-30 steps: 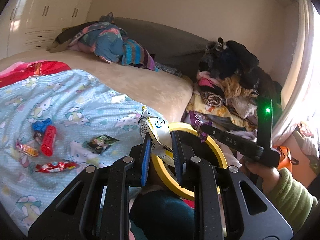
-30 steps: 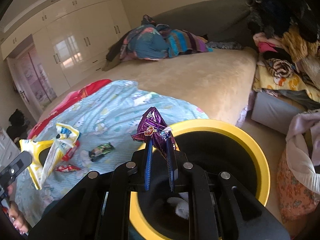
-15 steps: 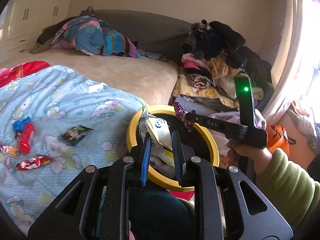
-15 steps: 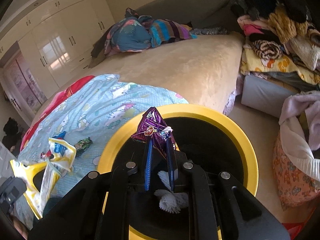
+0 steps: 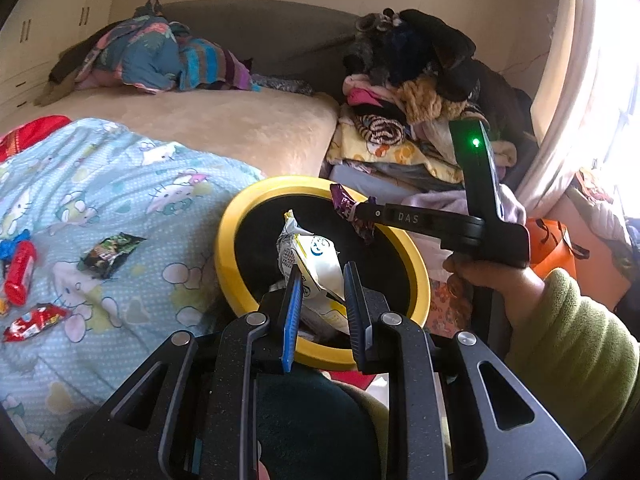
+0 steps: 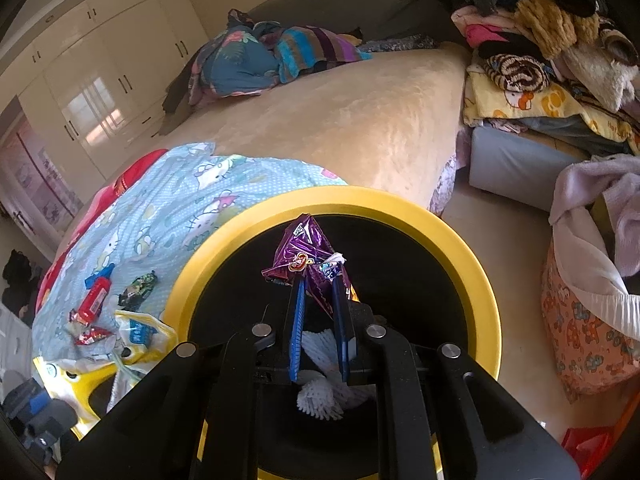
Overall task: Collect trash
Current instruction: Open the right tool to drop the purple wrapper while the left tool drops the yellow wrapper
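A black bin with a yellow rim [image 5: 232,236] [image 6: 452,240] stands beside the bed. My left gripper [image 5: 320,276] is shut on a white and yellow wrapper [image 5: 312,260] and holds it over the bin's mouth; the wrapper also shows in the right wrist view [image 6: 136,340]. My right gripper [image 6: 318,280] is shut on a purple wrapper [image 6: 300,248] above the bin; it shows in the left wrist view [image 5: 352,210] over the far rim. White crumpled trash [image 6: 324,396] lies in the bin.
On the blue cartoon blanket [image 5: 100,184] lie a green-black wrapper [image 5: 108,252], a red tube [image 5: 20,272] and a red wrapper [image 5: 34,322]. A pile of clothes [image 5: 412,96] stands right of the bed. A patterned bag [image 6: 588,332] sits right of the bin.
Both grippers have moved over the bin, each still holding its wrapper. The bin now fills more of both views.
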`<move>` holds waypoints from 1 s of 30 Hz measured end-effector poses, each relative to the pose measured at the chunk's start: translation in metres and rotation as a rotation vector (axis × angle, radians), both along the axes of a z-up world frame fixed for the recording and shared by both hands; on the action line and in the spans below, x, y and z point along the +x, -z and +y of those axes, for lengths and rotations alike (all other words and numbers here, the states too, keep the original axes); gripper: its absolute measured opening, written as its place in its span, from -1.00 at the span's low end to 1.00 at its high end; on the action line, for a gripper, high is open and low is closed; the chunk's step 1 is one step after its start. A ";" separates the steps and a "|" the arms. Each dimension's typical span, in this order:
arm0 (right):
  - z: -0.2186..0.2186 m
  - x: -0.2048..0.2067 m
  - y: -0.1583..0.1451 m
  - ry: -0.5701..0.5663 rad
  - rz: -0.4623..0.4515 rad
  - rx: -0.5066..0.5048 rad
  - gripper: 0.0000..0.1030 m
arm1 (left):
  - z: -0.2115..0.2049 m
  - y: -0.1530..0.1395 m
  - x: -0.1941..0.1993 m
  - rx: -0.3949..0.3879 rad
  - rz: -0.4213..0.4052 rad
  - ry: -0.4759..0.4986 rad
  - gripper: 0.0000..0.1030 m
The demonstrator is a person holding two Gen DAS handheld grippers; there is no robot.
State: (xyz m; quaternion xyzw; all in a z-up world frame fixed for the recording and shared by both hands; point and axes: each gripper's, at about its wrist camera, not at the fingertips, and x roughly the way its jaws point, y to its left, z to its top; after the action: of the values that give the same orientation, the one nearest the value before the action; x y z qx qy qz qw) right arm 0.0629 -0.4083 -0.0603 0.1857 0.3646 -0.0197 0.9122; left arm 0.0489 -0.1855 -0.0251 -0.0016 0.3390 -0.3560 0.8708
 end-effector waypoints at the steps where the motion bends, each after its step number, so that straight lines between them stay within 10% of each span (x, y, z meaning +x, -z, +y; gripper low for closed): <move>1: -0.002 0.000 0.001 0.002 0.003 0.002 -0.74 | -0.002 0.001 0.001 0.001 0.004 0.002 -0.70; 21: -0.026 0.004 0.027 0.043 0.055 0.085 -0.70 | -0.036 0.032 0.039 0.045 0.088 0.021 -0.68; 25: -0.030 0.004 0.027 0.058 0.049 0.106 -0.34 | -0.024 0.031 0.049 0.005 0.112 -0.039 0.24; 30: -0.026 0.004 0.020 0.064 0.027 0.102 -0.15 | -0.008 0.018 0.046 -0.020 0.077 -0.094 0.67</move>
State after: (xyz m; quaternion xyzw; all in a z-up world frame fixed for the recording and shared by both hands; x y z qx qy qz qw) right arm 0.0669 -0.4338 -0.0799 0.2432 0.3712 -0.0328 0.8955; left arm 0.0951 -0.1932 -0.0429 -0.0397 0.3682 -0.3178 0.8728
